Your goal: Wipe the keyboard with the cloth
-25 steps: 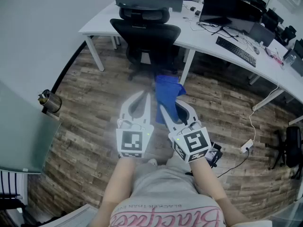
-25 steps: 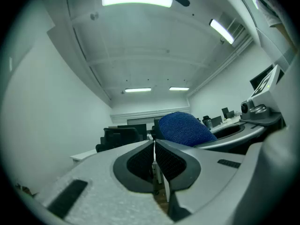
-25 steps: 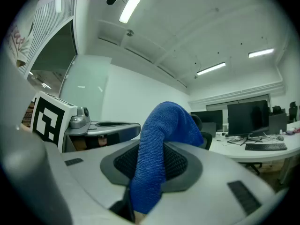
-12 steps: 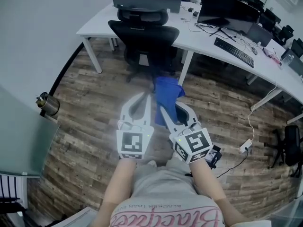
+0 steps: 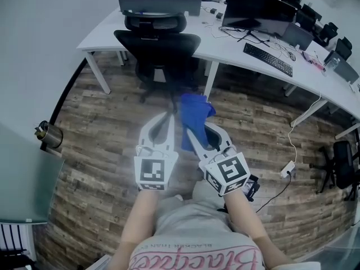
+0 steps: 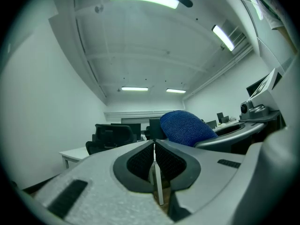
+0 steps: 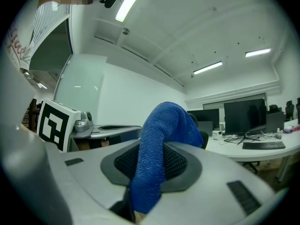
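A blue cloth (image 5: pixel 193 112) (image 7: pixel 158 146) is pinched in my right gripper (image 5: pixel 192 127) (image 7: pixel 150 165) and droops over its jaws. Just left of it, my left gripper (image 5: pixel 167 118) (image 6: pixel 154 156) is shut with nothing between its jaws; the blue cloth (image 6: pixel 184 128) shows beyond it at the right. A black keyboard (image 5: pixel 268 59) (image 7: pixel 261 145) lies on the long white desk (image 5: pixel 225 45), in front of a dark monitor (image 5: pixel 251 8) (image 7: pixel 243 116). Both grippers hang over the floor, well short of the desk.
A black office chair (image 5: pixel 160 54) stands at the desk straight ahead of the grippers. A second chair (image 5: pixel 342 165) is at the right edge. A white power strip with cables (image 5: pixel 287 169) lies on the wooden floor (image 5: pixel 95 145). A glass partition (image 5: pixel 22 173) runs along the left.
The view has shifted so the desk, chair and keyboard sit lower and further left in the head view. Both grippers stay together, the right still holding the cloth.
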Available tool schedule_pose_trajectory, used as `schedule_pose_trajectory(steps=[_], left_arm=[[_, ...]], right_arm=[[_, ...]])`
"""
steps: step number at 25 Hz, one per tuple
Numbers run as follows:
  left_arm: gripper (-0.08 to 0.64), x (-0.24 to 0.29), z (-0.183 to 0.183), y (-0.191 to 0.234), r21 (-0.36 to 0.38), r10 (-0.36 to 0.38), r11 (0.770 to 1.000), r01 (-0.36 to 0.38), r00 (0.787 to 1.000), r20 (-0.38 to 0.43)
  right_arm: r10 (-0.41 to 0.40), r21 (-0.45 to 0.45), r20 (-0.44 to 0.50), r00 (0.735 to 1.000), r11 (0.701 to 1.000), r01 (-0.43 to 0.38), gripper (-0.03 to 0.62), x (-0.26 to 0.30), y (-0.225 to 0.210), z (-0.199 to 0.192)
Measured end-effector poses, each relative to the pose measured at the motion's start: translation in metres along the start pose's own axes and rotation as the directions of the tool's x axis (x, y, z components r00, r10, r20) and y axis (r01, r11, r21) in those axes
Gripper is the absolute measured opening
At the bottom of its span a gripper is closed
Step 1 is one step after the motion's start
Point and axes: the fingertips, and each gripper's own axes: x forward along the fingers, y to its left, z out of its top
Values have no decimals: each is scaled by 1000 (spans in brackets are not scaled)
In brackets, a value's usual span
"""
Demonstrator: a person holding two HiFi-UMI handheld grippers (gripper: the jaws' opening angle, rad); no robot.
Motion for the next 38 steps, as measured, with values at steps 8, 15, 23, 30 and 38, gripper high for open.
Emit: schedule_pose_trajectory(steps=[8,15,23,30,38], left_arm=[[7,60,2,-13,7,-14,1000,14,1000,1],[7,135,-3,-33,16,-25,1000,25,1000,-15],[7,222,-4,-59,6,-10,1000,11,1000,-23],[7,295,-7,-104,-5,-28,1000,28,999,-21],[7,343,-10,-145,-5,-59,998,59,998,-26]], right_arm=[[3,16,1,1000,1000,-3,103,11,-59,2],[-9,23,-15,1000,1000,9,104,26,-134,-1],[1,31,-21,1000,1000,-1,104,37,-224,1],[-6,29,-39,999,1000,7,104,29,-305,-4],[-29,17,-54,998,999,30,104,17,-363,-8]])
